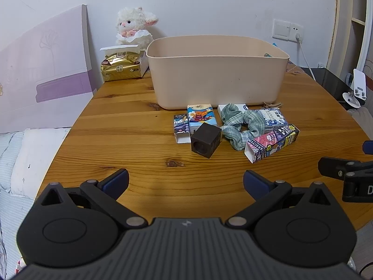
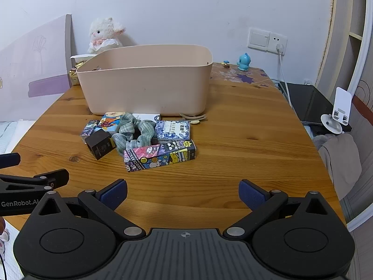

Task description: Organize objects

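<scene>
Clutter sat bunched on the wooden surface point(image 1: 121, 121), just in front of the beige bin point(image 1: 216, 70), and nothing had been picked up. A dark brown cube point(image 1: 206, 141) stood nearest the camera, touching a small tissue pack point(image 1: 201, 116) with a cartoon print and a little purple box point(image 1: 181, 127) at its side. A green plaid scrunchie point(image 1: 242, 124) sprawled between them and a blue-and-white patterned pack point(image 1: 272, 117), while a long cartoon character box point(image 1: 271, 143) lay tilted at the front right, one end open. A white flat box point(image 2: 146, 117) peeked out against the bin wall.

The left tool point(image 1: 186, 183) hovered low over the near edge, its blue-padded fingers spread wide and holding nothing. The right tool point(image 2: 183, 193) hung alongside it, equally wide apart and empty, well short of the pile.

Behind the bin sat a plush lamb point(image 1: 135, 26) and a gold tissue packet point(image 1: 123, 64).
</scene>
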A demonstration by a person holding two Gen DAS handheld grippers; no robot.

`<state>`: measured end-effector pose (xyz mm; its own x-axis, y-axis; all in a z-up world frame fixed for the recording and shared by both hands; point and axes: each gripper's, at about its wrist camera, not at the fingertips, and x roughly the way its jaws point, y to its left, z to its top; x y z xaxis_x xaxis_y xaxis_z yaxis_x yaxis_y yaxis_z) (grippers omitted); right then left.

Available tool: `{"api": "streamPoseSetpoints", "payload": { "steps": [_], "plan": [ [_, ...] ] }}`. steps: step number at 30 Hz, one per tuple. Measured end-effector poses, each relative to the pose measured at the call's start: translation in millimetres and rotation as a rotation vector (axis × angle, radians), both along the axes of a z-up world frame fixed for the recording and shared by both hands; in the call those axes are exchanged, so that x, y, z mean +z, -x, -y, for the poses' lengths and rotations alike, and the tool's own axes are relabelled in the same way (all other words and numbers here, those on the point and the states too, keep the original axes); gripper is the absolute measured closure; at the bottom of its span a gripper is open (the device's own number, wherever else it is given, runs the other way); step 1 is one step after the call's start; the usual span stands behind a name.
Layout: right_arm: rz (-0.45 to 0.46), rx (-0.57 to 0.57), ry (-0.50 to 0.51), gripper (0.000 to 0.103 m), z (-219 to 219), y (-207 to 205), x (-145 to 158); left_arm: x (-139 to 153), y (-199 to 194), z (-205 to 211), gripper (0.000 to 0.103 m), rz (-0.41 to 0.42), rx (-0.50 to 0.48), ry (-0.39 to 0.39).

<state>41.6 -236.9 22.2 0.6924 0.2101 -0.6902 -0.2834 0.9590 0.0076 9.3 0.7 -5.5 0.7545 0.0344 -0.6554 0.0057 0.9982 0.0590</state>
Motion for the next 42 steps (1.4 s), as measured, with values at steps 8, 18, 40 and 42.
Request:
{"api": "streamPoseSetpoints", "payload": {
  "steps": [8,18,40,42],
  "plan": [
    [0.004,-0.008,-0.007,0.000,-2.0,-13.4,0.0,0.5,-9.1,1.9,0.000,-0.001,-0.021,-0.002],
    [0.019,-0.023,0.001,0.000,-14.9,-48.2,-1.0,-7.1,-41.0,-5.2,0.000,-0.016,-0.020,0.014],
    [-0.095,-0.025,0.080,0.000,-56.8,-116.6,-48.6,-31.6,-101.4,-27.3,0.000,-0.051,-0.014,0.010],
    [-0.098,-0.014,0.099,0.000,-58.0,-115.5,-47.1,-31.6,-101.6,-27.5,0.000,-0.053,-0.023,0.015]
  ]
}}
